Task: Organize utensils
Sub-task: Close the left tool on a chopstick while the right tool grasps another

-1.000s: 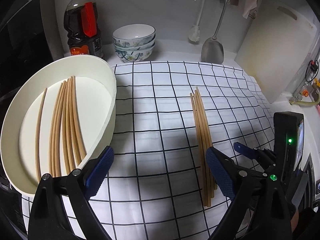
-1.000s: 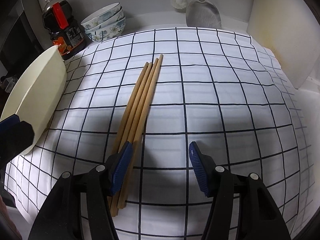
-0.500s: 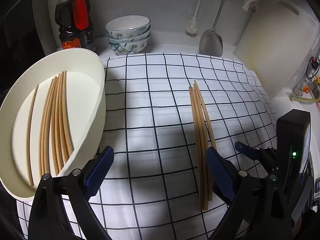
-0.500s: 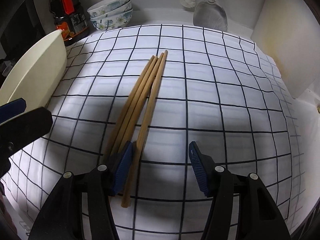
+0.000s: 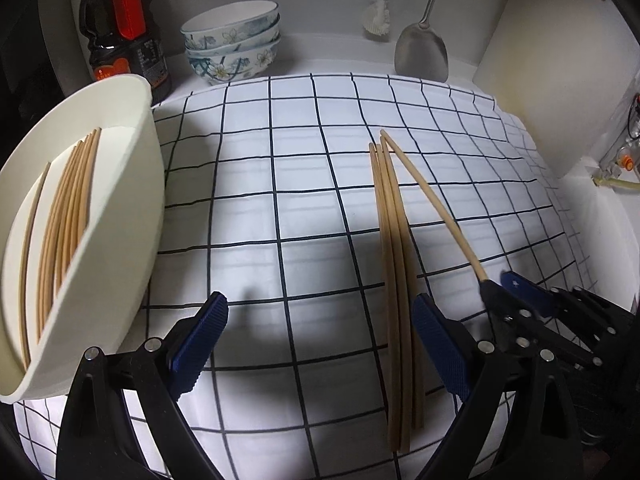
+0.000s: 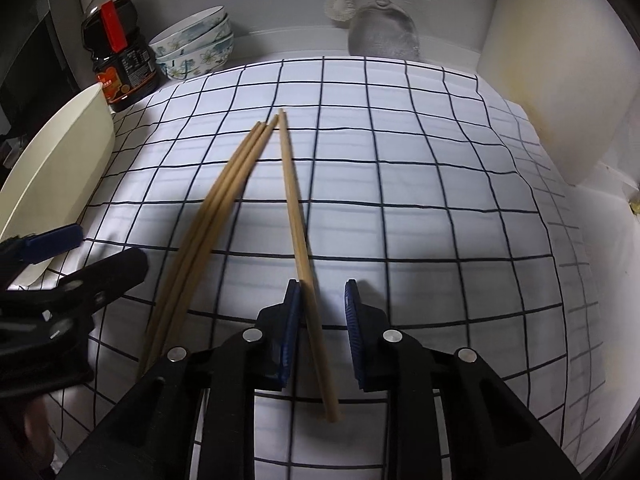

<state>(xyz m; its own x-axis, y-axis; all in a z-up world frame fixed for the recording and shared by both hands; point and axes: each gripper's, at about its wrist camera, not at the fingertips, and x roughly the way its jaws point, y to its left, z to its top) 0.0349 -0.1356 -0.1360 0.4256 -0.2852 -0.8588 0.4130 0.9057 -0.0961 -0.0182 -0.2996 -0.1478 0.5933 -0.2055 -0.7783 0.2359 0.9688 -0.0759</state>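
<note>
On the bench cloth [image 6: 400, 184]: three chopsticks [image 6: 216, 208] lie together; one chopstick [image 6: 294, 208] angled off at 1 o'clock
Right claw [image 6: 322, 312]: closing; that chopstick between its pads, touching the left pad only
Left claw [image 5: 320, 344]: spread, empty
White tray [image 5: 132, 208], 9 o'clock: more chopsticks [image 5: 66, 216] inside

**Chopsticks split between cloth and tub**

Three tan wooden chopsticks [image 5: 394, 280] are lying side by side on the checked cloth [image 5: 280, 184]. A fourth chopstick [image 6: 298, 232] is angling away from them, tips nearly meeting at the far end. More chopsticks [image 5: 64, 216] are resting lengthwise inside the cream oval tub [image 5: 120, 240] at the cloth's left edge.
</note>
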